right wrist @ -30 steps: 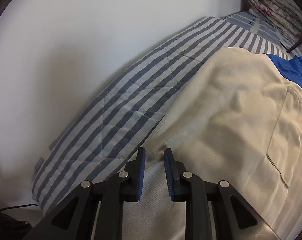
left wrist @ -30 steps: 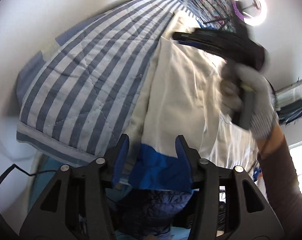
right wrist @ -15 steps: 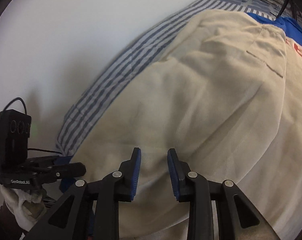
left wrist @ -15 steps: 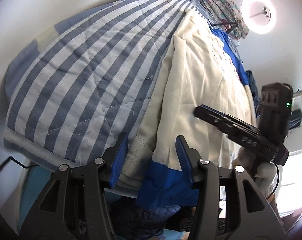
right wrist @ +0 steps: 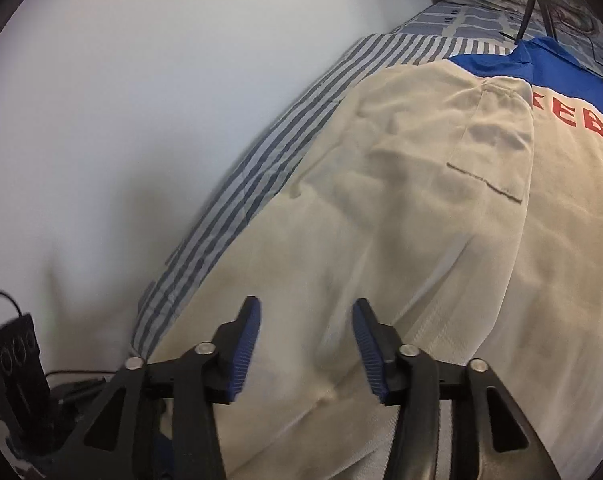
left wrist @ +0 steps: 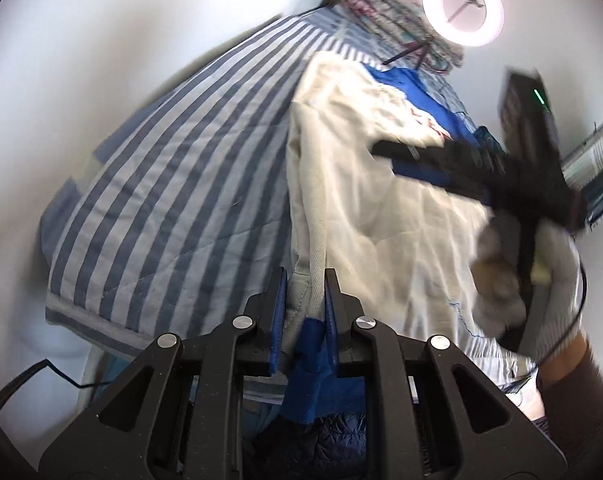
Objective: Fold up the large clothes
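Our left claw (left wrist: 304, 300) just clamped the cream garment's (left wrist: 365, 216) hem at the bed (left wrist: 173, 184) edge; right claw (right wrist: 306, 344) just opened above it, empty. Fold's next.

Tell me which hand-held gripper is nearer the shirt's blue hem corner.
Left. The left hand-held gripper has just closed on the cream shirt beside its blue hem corner. The right hand-held gripper, just opened, hovers farther up the shirt.

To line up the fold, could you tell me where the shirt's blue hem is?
Left wrist view, bottom centre: the blue hem sits between the left gripper pads.
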A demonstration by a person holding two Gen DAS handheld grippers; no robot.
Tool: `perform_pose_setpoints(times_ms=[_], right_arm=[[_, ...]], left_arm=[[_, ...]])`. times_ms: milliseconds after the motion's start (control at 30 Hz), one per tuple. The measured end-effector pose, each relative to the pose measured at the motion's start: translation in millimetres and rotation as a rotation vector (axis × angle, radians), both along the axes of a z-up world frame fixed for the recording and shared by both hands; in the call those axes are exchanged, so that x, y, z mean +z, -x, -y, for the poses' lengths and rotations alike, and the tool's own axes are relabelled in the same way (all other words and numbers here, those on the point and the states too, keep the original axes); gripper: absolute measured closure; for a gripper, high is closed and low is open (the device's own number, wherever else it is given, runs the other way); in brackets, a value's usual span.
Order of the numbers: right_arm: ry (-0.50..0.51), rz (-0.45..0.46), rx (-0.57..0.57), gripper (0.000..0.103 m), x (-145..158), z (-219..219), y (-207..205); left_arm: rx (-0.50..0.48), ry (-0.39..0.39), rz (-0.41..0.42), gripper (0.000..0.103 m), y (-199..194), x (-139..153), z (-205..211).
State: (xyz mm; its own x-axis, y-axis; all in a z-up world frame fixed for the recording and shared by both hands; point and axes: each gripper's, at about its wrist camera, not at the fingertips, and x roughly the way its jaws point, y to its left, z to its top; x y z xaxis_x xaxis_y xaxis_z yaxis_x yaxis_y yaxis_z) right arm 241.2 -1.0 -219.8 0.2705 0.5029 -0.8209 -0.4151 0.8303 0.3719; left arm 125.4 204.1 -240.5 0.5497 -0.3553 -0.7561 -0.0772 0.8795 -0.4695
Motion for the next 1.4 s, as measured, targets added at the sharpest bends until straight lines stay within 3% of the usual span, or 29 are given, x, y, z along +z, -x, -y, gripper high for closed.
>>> perform_pose_setpoints(times_ms=[200,467,700,733,800,867,967,1033,1200,1400], right_arm=[[0.075,0.003,0.011,0.034,7.9,-38.6,-37.3],[0.254,-0.014,0.045,0.034,-15.3,-88.7,-57.3],[0.371,-0.022,0.040,0.035,-35.7,-107.0,-63.0],[0.390,-0.022,0.043,0.037,-38.9,-108.7,-63.8],[0.437,-0.020,0.041,0.052,-45.3,-110.2,-65.7],[0.466,-0.012,0.033,0.074,-48.1,-106.4,-66.7],[0.436,-0.016,0.003,0.095,-45.4,-93.3,-69.2],[0.376,-0.030,-0.014,0.099,-39.9,-80.0,-72.5],[0.213,-0.024,-0.050,0.101,-19.3,-43.0,-73.3],[-0.051,-0.026,-0.119,0.101,4.7,30.5,-68.6]], left_arm=[[-0.024,0.016,0.019,0.088,-5.9,6.3,11.9],[-0.042,0.029,0.024,0.088,-9.8,8.5,25.8],[-0.055,0.020,0.026,0.088,-13.2,7.8,42.1],[-0.057,0.017,0.026,0.088,-12.8,8.6,45.0],[-0.065,0.010,0.025,0.088,-13.7,8.8,50.0],[-0.066,0.007,0.023,0.089,-15.5,9.1,55.9],[-0.079,-0.002,0.031,0.089,-17.1,12.8,67.6],[-0.092,-0.020,0.042,0.089,-17.3,16.8,77.5],[-0.146,-0.075,0.070,0.089,-14.6,31.0,118.3],[-0.234,-0.135,0.110,0.089,-12.4,45.1,173.5]])
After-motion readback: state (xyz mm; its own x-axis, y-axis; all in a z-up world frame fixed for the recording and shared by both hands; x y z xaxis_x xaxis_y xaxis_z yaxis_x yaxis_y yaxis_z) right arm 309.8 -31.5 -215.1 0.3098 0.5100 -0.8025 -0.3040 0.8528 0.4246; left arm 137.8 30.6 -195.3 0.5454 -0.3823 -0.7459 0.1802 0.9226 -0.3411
